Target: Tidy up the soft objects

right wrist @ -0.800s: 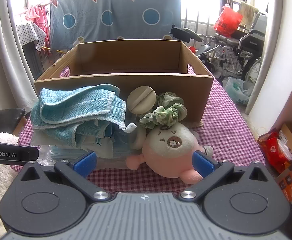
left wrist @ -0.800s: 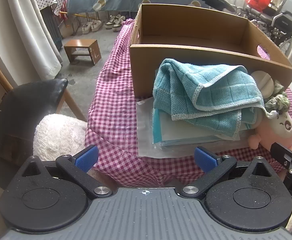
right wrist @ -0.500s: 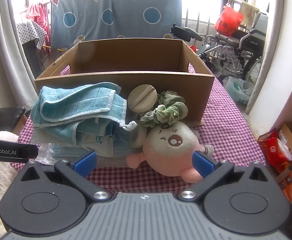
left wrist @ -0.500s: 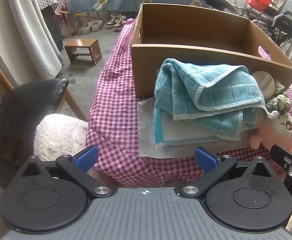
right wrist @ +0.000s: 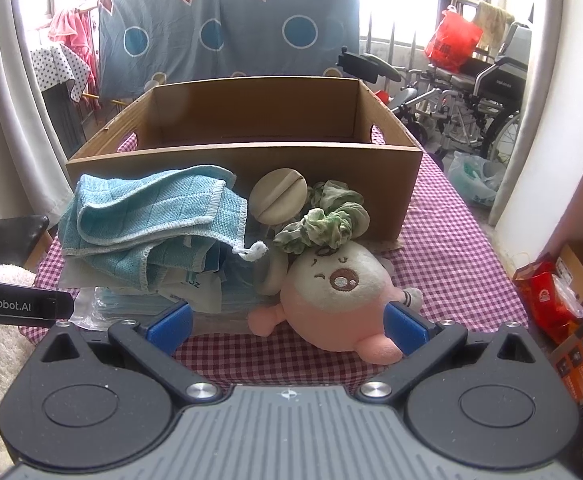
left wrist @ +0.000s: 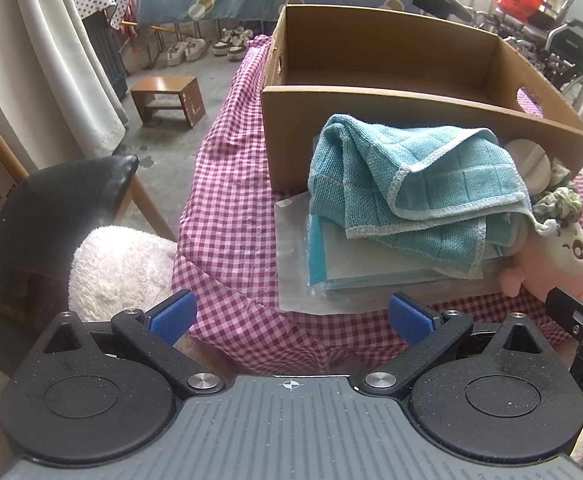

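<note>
A crumpled teal towel [left wrist: 407, 184] [right wrist: 151, 220] lies on a stack of clear-bagged flat packs [left wrist: 355, 268] [right wrist: 131, 300] in front of an empty cardboard box [left wrist: 411, 96] [right wrist: 247, 152]. To its right lie a pink-and-cream plush toy [right wrist: 339, 292] [left wrist: 563, 252], a green scrunchie [right wrist: 323, 224] and a beige round puff [right wrist: 277, 196]. My left gripper [left wrist: 289, 316] hangs open at the table's near edge, short of the stack. My right gripper [right wrist: 287, 326] stands open just before the plush, with nothing between its fingers.
A pink checked cloth covers the table [left wrist: 231, 208] [right wrist: 443, 240]. A black chair [left wrist: 51, 216] with a white fluffy cushion [left wrist: 123, 268] stands at the left. A small wooden stool [left wrist: 167, 96] is on the floor beyond. Wheelchairs [right wrist: 471, 100] and boxes [right wrist: 571, 304] crowd the right.
Both grippers have crept slightly forward toward the pile; the towel and plush look a little nearer. Both stay open and nothing on the table has moved.
</note>
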`<state>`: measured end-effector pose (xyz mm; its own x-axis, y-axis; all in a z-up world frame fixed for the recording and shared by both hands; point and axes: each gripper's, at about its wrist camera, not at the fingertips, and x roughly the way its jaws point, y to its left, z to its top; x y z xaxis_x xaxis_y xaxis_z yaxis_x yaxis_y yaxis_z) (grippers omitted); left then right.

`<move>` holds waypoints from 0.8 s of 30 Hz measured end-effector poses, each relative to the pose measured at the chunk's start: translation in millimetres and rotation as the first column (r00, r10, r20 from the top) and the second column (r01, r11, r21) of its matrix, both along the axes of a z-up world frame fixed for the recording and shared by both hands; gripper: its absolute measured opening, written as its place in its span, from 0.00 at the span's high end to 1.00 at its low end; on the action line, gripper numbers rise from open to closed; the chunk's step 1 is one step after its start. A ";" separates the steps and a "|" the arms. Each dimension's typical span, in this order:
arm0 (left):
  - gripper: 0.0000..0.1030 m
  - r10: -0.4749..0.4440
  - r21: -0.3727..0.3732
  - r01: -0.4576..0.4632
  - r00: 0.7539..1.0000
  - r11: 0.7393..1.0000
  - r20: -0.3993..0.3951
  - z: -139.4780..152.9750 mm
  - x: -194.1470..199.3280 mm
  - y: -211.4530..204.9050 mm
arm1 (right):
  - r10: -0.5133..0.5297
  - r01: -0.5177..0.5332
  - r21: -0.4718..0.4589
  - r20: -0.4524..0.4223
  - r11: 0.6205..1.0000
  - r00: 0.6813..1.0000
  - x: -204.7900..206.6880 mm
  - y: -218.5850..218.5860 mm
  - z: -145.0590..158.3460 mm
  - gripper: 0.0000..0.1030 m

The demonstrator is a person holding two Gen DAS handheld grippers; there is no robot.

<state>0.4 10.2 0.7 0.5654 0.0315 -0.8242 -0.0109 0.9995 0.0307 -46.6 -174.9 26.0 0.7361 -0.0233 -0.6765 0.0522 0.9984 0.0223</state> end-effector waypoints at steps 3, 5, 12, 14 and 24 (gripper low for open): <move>0.01 -0.001 0.002 0.001 1.000 1.000 -0.001 -0.1 -0.5 0.0 | 0.000 0.000 0.001 0.002 1.000 1.000 -0.4 -0.1 0.4 0.00; 0.01 0.000 0.001 0.000 1.000 1.000 -0.001 0.1 -0.3 -0.1 | -0.001 0.001 0.001 0.005 1.000 1.000 -1.0 -0.4 0.5 0.00; 0.01 -0.002 0.004 0.002 1.000 1.000 -0.002 0.5 -0.8 -0.9 | -0.006 0.006 0.003 0.002 1.000 1.000 -0.1 -0.9 0.5 0.00; 0.01 -0.002 0.004 0.002 1.000 1.000 -0.003 0.7 -0.6 -0.6 | -0.006 0.006 0.003 0.002 1.000 1.000 0.1 -0.7 0.5 0.00; 0.01 0.001 0.009 -0.001 1.000 1.000 0.001 1.5 -0.1 -0.4 | -0.010 0.010 0.001 0.001 1.000 1.000 0.6 -1.2 -0.1 0.00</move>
